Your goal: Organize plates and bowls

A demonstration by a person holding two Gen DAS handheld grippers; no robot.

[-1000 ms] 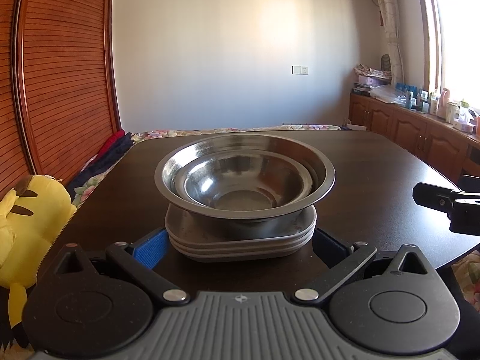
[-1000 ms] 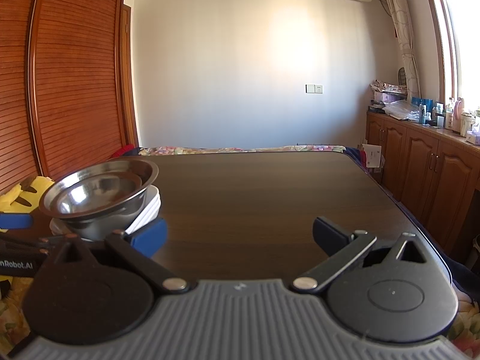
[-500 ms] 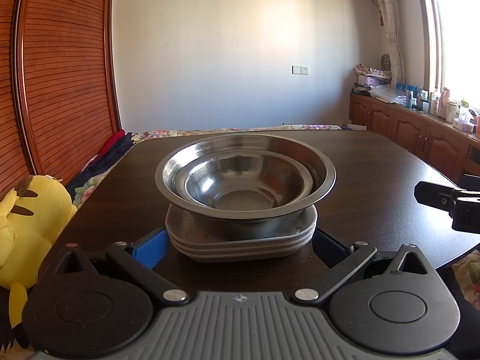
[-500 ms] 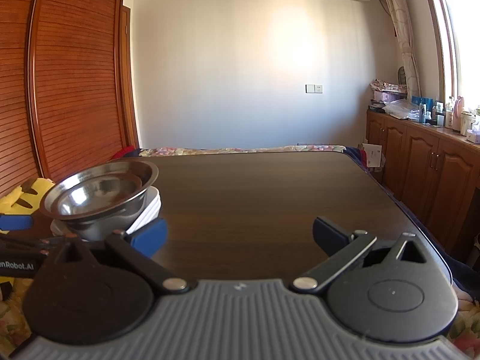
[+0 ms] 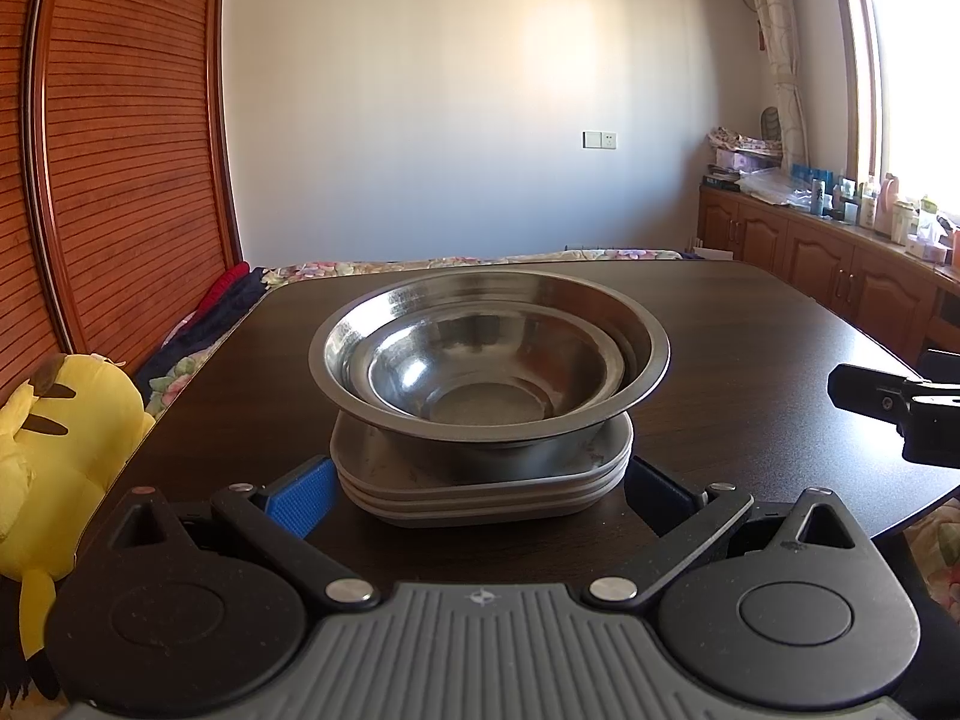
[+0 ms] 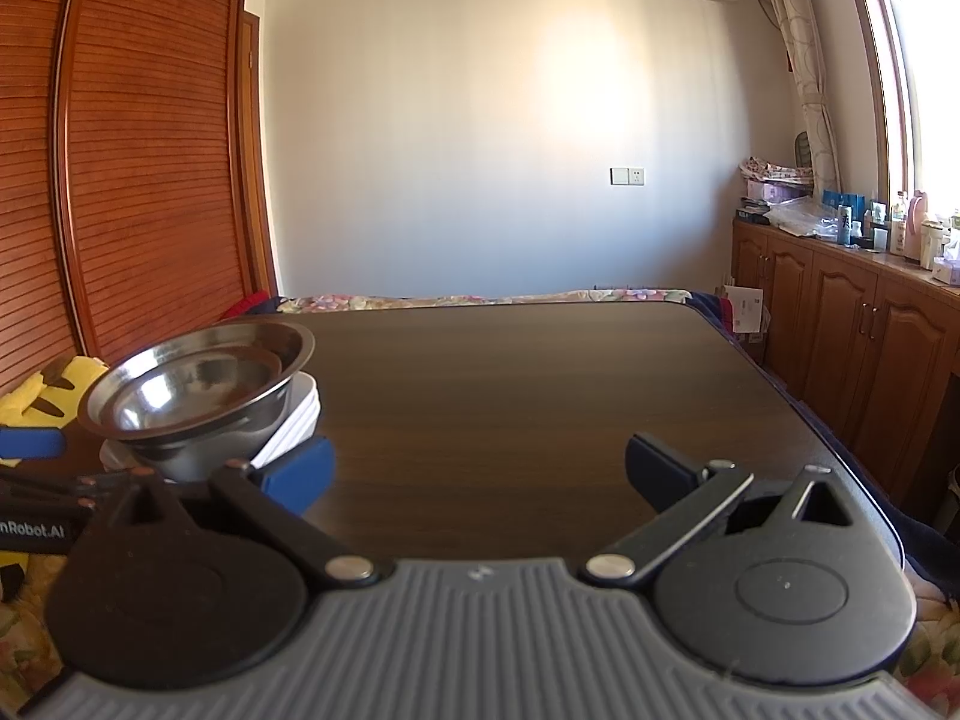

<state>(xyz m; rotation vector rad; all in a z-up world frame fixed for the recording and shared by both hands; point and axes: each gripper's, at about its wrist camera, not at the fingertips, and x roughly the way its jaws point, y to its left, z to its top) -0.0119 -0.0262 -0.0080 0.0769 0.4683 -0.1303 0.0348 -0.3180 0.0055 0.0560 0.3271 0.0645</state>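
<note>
Sitting between the spread, empty fingers of the left gripper [image 5: 480,483]: stack of plates [image 5: 480,480] carrying two nested steel bowls [image 5: 489,354], on the dark table [image 5: 750,348]. Hanging wide apart and holding nothing, well to the right of the stack: right gripper [image 6: 480,471]. Risking, if closing on the plate edges and lifting: bowls sliding or tipping off, being loose on top and unclamped.
</note>
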